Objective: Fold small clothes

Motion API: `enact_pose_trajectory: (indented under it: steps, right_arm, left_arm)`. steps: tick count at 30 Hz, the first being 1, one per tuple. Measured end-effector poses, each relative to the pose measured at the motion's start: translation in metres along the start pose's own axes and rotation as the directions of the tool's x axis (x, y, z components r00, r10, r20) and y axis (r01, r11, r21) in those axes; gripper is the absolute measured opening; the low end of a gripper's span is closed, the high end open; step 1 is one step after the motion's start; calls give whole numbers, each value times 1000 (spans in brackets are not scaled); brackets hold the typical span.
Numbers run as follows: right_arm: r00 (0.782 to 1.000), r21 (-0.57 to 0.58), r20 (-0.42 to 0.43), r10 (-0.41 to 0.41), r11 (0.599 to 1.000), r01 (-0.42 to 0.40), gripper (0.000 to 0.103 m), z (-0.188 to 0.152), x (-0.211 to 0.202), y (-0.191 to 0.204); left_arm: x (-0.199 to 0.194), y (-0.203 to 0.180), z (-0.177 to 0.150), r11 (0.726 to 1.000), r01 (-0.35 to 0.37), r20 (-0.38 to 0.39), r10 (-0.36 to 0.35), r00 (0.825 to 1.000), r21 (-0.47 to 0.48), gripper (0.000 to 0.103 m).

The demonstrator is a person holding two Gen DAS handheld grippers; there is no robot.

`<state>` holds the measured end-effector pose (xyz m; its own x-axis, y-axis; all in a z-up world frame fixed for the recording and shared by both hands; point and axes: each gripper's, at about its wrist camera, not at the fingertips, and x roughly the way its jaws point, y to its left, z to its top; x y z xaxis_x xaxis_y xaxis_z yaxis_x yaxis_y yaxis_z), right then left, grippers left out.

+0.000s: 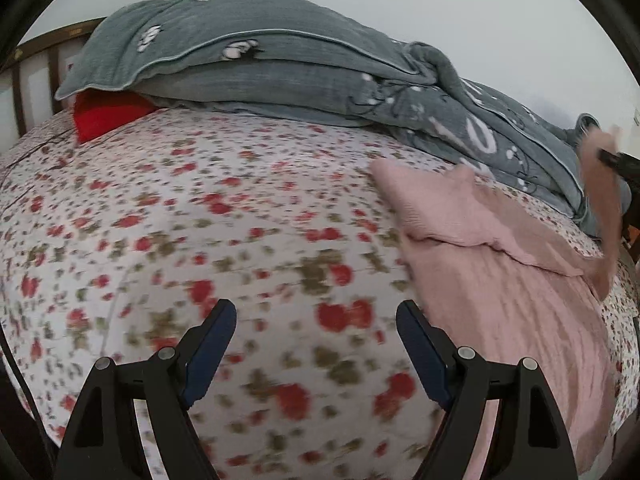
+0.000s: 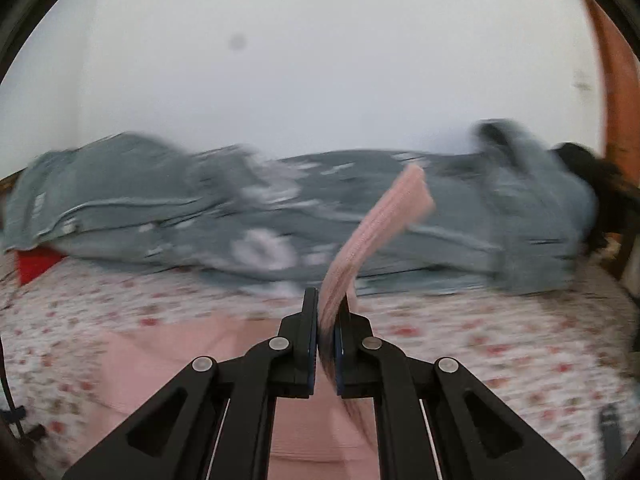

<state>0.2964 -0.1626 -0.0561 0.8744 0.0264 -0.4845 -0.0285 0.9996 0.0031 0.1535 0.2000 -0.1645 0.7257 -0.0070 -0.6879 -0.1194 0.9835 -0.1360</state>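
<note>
The pink garment (image 1: 508, 280) is lying on the floral bedsheet (image 1: 200, 220), towards the bed's right-hand edge in the left wrist view, just in front of the grey quilt (image 1: 280, 72) heaped along the far edge. The right gripper (image 2: 327, 308) is pinching a ribbed pink strip of it, jaws closed nearly flat on the cloth, and the free end is flopping up past the fingertips. The left gripper (image 1: 316, 328) is hovering over bare sheet beside the garment, jaws standing wide with nothing between them. The fabric is looking light, soft and limp, creasing and draping readily, so it will probably sag from any single hold. A hem or corner should be the best place to grasp, ideally two at once, keeping the edge taut while folding.
</note>
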Motion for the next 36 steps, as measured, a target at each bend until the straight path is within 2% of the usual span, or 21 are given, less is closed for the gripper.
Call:
enact_pose_trajectory:
  steps: [3, 5, 8, 10, 12, 14, 16, 20, 24, 26, 28, 29, 31, 33, 36]
  right_arm:
    - [995, -52, -60, 76, 995, -80, 7, -17, 34, 73]
    - [978, -77, -156, 141, 985, -154, 9, -33, 62, 113]
    - [943, -99, -267, 198, 968, -232, 19, -52, 84, 142]
    - [931, -97, -294, 216, 962, -254, 21, -59, 83, 141]
    - [931, -96, -277, 239, 957, -274, 26, -60, 72, 132]
    - [942, -87, -230, 245, 959, -271, 44, -59, 50, 107]
    - [957, -75, -175, 230, 966, -246, 53, -57, 31, 69]
    - [974, -106, -148, 169, 977, -186, 59, -66, 14, 5]
    - [978, -94, -167, 122, 986, -139, 60, -87, 14, -53]
    - [972, -41, -196, 132, 989, -142, 60, -102, 18, -82]
    - [969, 1, -197, 148, 989, -150, 60, -113, 21, -101]
    - [969, 24, -188, 162, 987, -160, 60, -117, 21, -110]
    - [967, 59, -167, 194, 981, -187, 60, -121, 22, -119]
    - [965, 80, -136, 225, 973, -215, 60, -122, 23, -123]
    - [965, 75, -96, 246, 968, -239, 60, -129, 19, -124]
  left_arm:
    - [-2, 14, 0, 1000, -15, -5, 15, 1000, -8, 81]
    - [1, 19, 0, 1000, -17, -21, 17, 1000, -10, 81]
    - [7, 15, -1, 1000, -20, -44, 21, 999, 17, 81]
    - [10, 9, 0, 999, -21, -44, 23, 999, 47, 81]
    - [14, 3, 5, 998, -1, -43, 4, 999, 61, 81]
    - [19, -7, 11, 997, 32, -41, -29, 999, 65, 81]
    - [23, -17, 17, 995, 70, -39, -67, 997, 73, 81]
    - [36, -54, 37, 981, 163, -21, -162, 987, 105, 81]
    - [57, -86, 55, 969, 227, -29, -226, 974, 95, 81]
    - [67, -100, 62, 969, 228, -33, -226, 974, 100, 78]
    - [77, -116, 70, 967, 222, -23, -221, 975, 125, 65]
    - [79, -120, 72, 965, 223, -20, -222, 975, 140, 63]
    - [87, -129, 79, 958, 211, 1, -215, 977, 195, 62]
    - [96, -135, 87, 956, 158, 32, -172, 985, 248, 62]
    - [112, -133, 95, 958, 123, 23, -134, 991, 259, 62]
